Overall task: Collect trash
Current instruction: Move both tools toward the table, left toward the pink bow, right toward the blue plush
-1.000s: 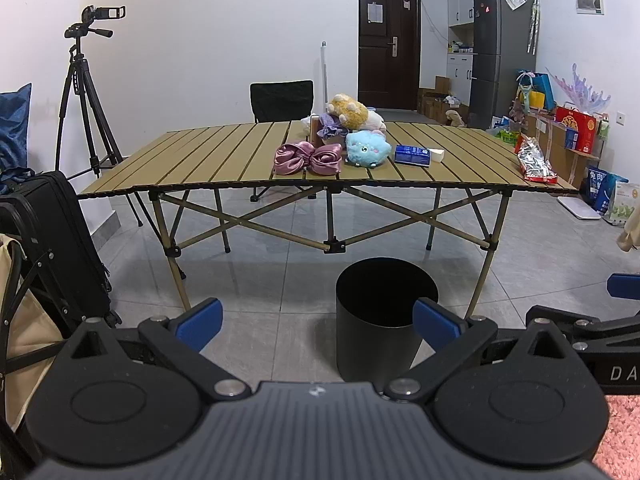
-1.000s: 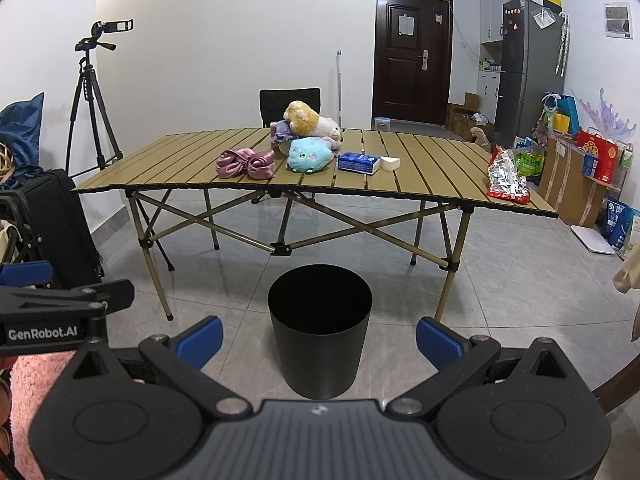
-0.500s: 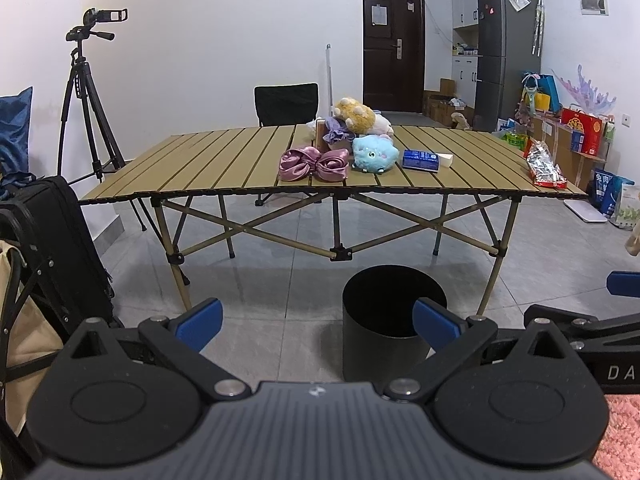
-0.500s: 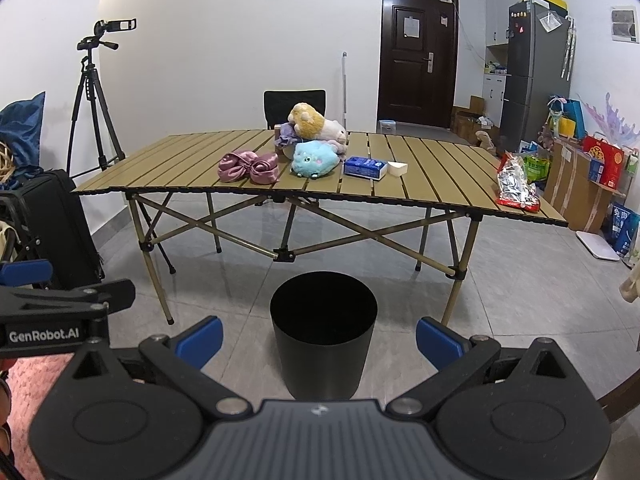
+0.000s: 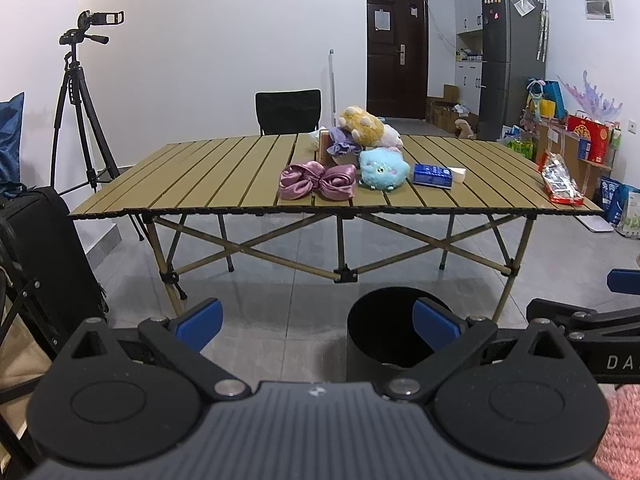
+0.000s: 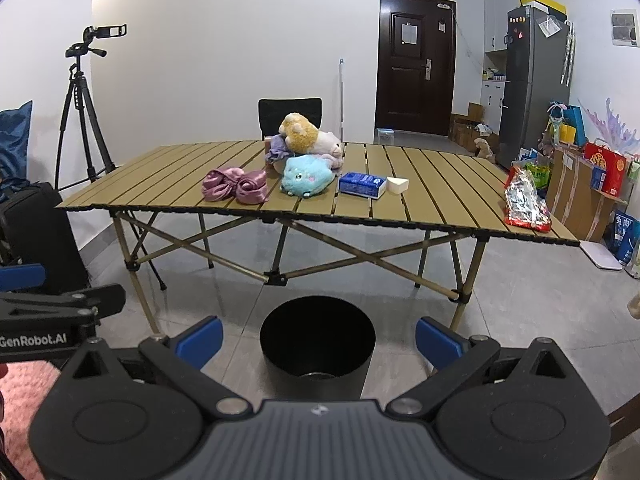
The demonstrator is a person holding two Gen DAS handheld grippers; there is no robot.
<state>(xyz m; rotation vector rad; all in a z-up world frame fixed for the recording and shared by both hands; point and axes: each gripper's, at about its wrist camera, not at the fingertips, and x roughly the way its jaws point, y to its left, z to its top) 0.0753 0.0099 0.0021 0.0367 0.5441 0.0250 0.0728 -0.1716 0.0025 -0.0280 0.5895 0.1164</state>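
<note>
A black round bin (image 5: 384, 332) (image 6: 318, 338) stands on the floor in front of a slatted folding table (image 5: 208, 176) (image 6: 440, 184). On the table lie a red and silver snack wrapper (image 5: 560, 182) (image 6: 526, 202) at the right end, a blue tissue pack (image 5: 434, 175) (image 6: 362, 185) and a small white piece (image 6: 397, 184). My left gripper (image 5: 316, 322) is open and empty, low above the floor left of the bin. My right gripper (image 6: 318, 338) is open and empty, facing the bin.
Plush toys (image 5: 384, 168) (image 6: 306, 178), a pink satin bow (image 5: 316, 180) (image 6: 236, 186) and a small box sit mid-table. A black chair (image 5: 288, 110) stands behind it. A tripod (image 5: 80, 100) and black suitcase (image 5: 44, 256) are at the left, bags and boxes (image 5: 580, 144) at the right.
Both grippers have risen and come a little closer to the table; the bin sits lower in both views. Both stay open and empty.
</note>
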